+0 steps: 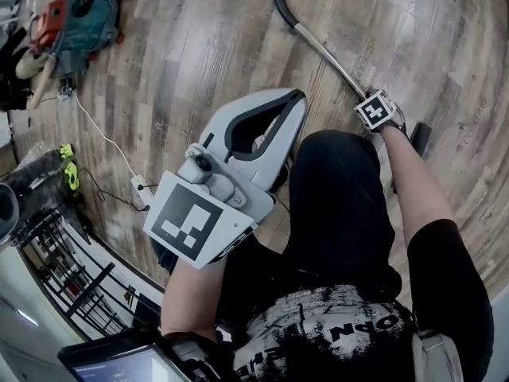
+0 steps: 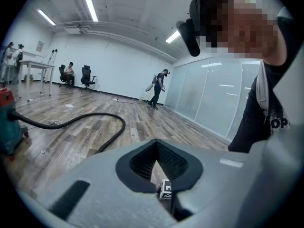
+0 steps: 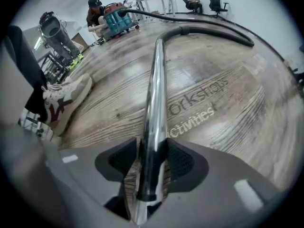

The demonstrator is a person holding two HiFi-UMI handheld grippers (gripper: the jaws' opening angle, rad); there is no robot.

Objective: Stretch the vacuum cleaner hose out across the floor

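Floor point(image 3: 247, 127), right gripper view: pale lettering printed on the wood reads "orkshops", its start cut off by the vacuum tube point(image 3: 156, 103), with "Activities" on the line below. Black shirt point(image 2: 273, 103), left gripper view: white print "OP" at the frame edge. Head view shows faint floor lettering at right, unreadable.

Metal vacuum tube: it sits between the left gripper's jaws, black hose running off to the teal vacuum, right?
Not the left. The right gripper view shows the metal tube between the right gripper's open jaws, black hose running off to the teal vacuum. The left gripper is shut and empty.
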